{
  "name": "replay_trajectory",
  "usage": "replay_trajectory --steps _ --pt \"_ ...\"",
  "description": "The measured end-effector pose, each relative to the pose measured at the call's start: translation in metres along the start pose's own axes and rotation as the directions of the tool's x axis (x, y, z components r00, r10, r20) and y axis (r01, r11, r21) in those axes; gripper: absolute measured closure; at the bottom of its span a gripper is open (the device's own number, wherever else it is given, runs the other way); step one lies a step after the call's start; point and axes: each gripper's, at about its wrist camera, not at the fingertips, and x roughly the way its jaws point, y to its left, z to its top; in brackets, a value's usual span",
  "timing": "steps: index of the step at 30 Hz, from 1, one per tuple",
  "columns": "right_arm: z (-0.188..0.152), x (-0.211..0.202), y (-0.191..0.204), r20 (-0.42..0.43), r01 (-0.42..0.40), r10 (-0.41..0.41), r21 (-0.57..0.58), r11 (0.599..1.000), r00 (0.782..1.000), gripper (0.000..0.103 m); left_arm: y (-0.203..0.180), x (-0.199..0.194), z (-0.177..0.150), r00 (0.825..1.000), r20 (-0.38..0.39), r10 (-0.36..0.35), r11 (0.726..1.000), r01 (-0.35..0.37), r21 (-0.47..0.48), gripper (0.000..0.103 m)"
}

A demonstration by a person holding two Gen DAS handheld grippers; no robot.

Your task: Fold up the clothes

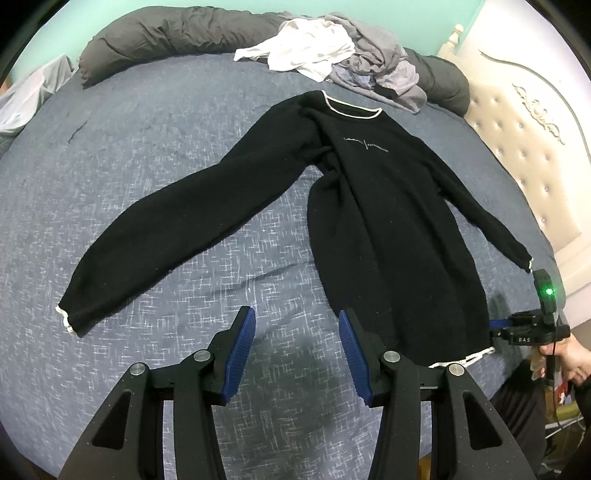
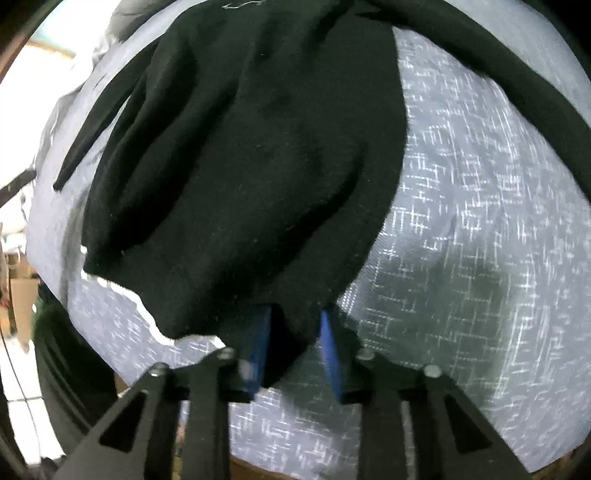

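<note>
A black sweater (image 1: 373, 206) was seen lying face up on the bed (image 1: 166, 155), which was covered with a blue-grey patterned sheet. Its collar, trimmed in white, was pointed toward the pile of clothes (image 1: 343, 55) behind the sweater, and a small white line of print was visible on the chest. One sleeve was stretched out flat and diagonally away from the body, with its white cuff resting on the sheet. The other sleeve was laid toward the padded headboard (image 1: 532, 147), and its cuff was close to the right gripper (image 1: 496, 325). A dark duvet (image 1: 177, 33) was rolled up beyond the collar, partly under the pile.

The left gripper (image 1: 297, 350) was held above the bare sheet just beside the sweater's hem, and its blue pads (image 1: 242, 354) were spread wide with nothing between them. No contact with the cloth was seen.

In the right wrist view, the right gripper (image 2: 293, 350) was placed at the hem corner of the sweater (image 2: 251, 166). A fold of black cloth was seen between the blue pads (image 2: 328, 354), which were drawn in around it, so the hem corner was pinched there. The white edge of the hem was seen running away from this fold over the sheet (image 2: 480, 221). In the left wrist view, a hand (image 1: 570, 354) was seen on the handle of this gripper, and a green light was lit on it.
</note>
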Motion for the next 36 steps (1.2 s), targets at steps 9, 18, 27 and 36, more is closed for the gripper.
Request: replay_trajectory --steps 9,18,27,36 --pt "-0.008 -0.047 -0.024 0.111 -0.005 0.009 -0.033 0.999 0.994 0.095 -0.011 0.012 0.001 0.999 -0.032 -0.009 1.000 0.009 0.013 0.052" --pt "-0.002 -0.079 -0.072 0.136 0.124 -0.123 0.006 0.992 0.983 0.096 -0.019 0.026 -0.005 0.997 -0.071 -0.022 1.000 0.023 0.015 0.052" --pt "-0.001 -0.058 -0.073 0.099 0.146 -0.144 -0.017 0.989 0.985 0.096 -0.037 0.067 -0.018 0.985 -0.167 -0.053 0.997 0.061 0.044 0.052" --pt "-0.002 -0.062 -0.070 0.105 0.129 -0.127 -0.014 0.992 0.986 0.096 -0.051 0.095 -0.032 0.970 -0.219 -0.105 0.993 0.114 0.030 0.052"
